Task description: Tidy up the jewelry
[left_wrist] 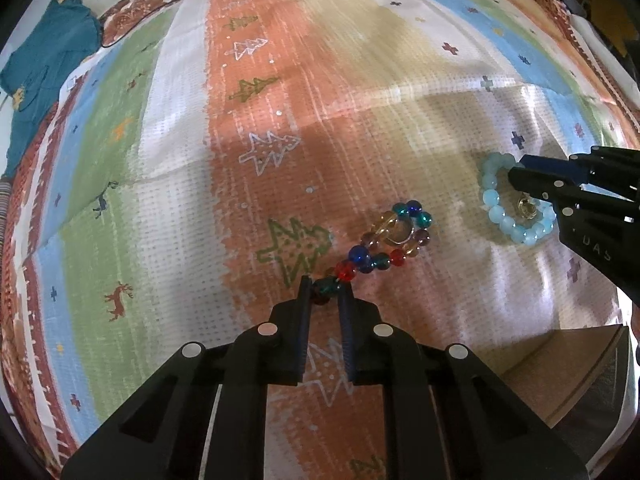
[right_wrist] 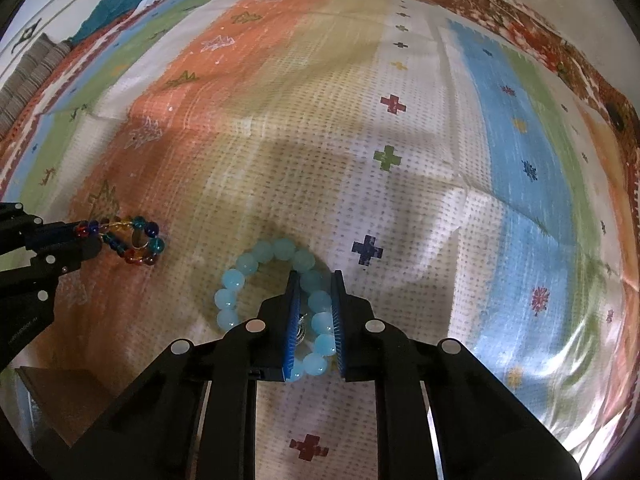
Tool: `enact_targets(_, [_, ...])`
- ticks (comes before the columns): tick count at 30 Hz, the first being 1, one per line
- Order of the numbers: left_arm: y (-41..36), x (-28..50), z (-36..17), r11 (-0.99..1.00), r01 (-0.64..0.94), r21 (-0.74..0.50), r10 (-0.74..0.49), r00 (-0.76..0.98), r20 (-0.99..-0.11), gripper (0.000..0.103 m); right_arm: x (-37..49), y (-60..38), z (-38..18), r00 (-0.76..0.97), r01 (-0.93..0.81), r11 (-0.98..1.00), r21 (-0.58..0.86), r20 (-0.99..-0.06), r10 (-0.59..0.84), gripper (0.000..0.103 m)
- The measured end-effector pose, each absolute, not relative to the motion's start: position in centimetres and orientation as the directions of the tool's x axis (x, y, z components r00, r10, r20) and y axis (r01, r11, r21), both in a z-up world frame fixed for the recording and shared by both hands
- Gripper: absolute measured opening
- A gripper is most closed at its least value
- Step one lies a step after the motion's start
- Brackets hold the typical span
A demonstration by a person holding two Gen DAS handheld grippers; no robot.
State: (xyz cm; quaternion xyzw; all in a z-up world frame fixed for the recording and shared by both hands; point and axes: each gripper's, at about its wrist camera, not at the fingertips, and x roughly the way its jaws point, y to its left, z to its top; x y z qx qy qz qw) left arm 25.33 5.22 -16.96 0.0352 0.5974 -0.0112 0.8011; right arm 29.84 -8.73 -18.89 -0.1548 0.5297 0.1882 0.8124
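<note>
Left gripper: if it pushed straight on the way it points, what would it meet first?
The left gripper is already shut on the near beads of the multicoloured bracelet. Directly beyond them lies the patterned cloth, probably almost at once.

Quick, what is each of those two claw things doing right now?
Left gripper: shut on the multicoloured bead bracelet.
Right gripper: shut on the light blue bead bracelet.

right gripper (right_wrist: 314, 280) jaws clamp the pale blue bead bracelet (right_wrist: 276, 276) on the patterned cloth (right_wrist: 420, 160).
</note>
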Motion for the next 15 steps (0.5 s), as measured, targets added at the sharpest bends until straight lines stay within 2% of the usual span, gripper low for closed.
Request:
enact_targets(10, [4.4, 24.2, -14.4, 0.996, 0.077, 0.04, 0.012, 0.337, -0.942, 0.009, 29.1, -8.9, -17.1, 0.394, -0.461, 0.887, -0.035, -0.904, 0.169, 0.013])
enact_targets(13, [4.3, 24.0, -14.0, 0.996, 0.077, 0.041, 0.012, 0.342, -0.939, 0.009, 28.7, -9.1, -16.4, 0.402, -0.461, 0.887, -0.029, -0.898, 0.18, 0.01])
enact_targets(15, [4.3, 23.9, -13.8, 0.996, 0.078, 0.042, 0.013, 0.347, -0.938, 0.009, 28.4, -9.2, -15.9, 0.409, -0.461, 0.887, -0.028, -0.894, 0.185, 0.003])
